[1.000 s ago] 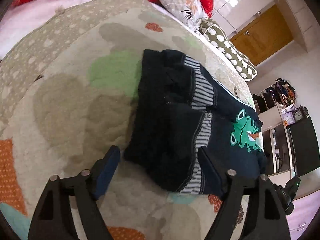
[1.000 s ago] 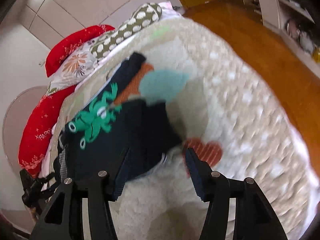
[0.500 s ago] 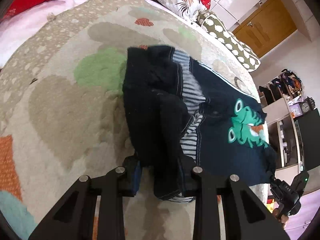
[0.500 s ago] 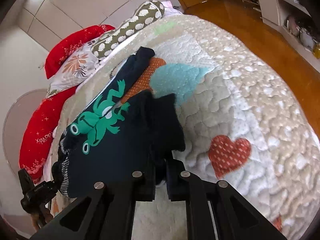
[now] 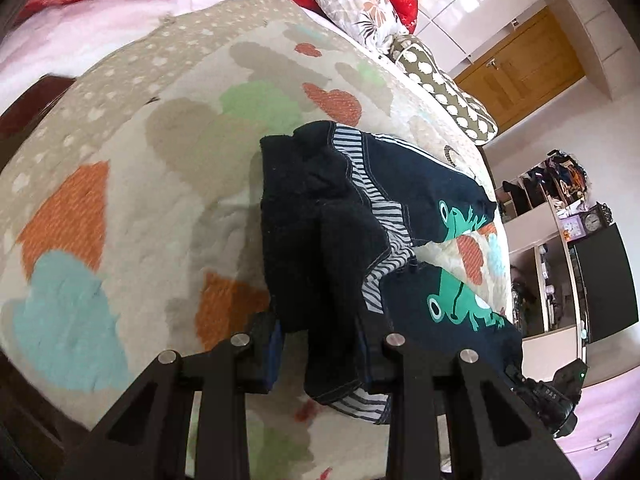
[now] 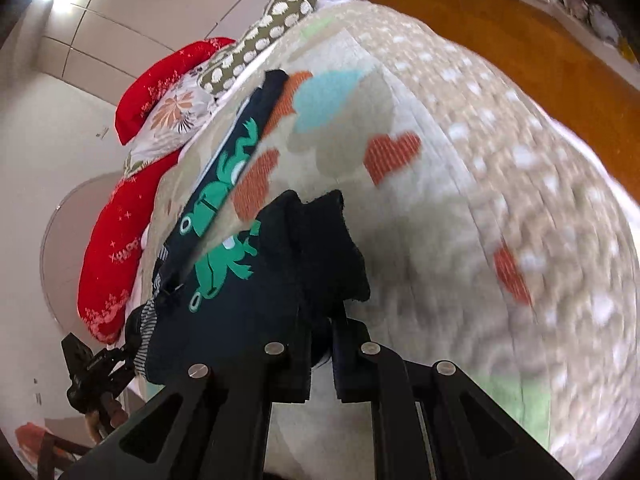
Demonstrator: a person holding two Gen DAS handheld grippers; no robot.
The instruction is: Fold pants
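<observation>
A fold of dark navy pants [image 6: 256, 292] is pinched between the closed fingers of the right gripper [image 6: 320, 360] at the bottom of the frame. The cloth is lifted off the quilt [image 6: 460, 208], and green frog prints can be seen on both legs. The far leg is stretched away toward the pillows, and a strip of quilt is seen between the two legs. A striped lining is visible at the left edge of the pants. The quilt is patterned with orange hearts and a blue patch. Red pillows [image 6: 116, 240], a floral pillow [image 6: 176, 116] and a spotted bolster [image 6: 264, 36] are piled beyond. A wooden floor [image 6: 500, 36] is seen at upper right.
</observation>
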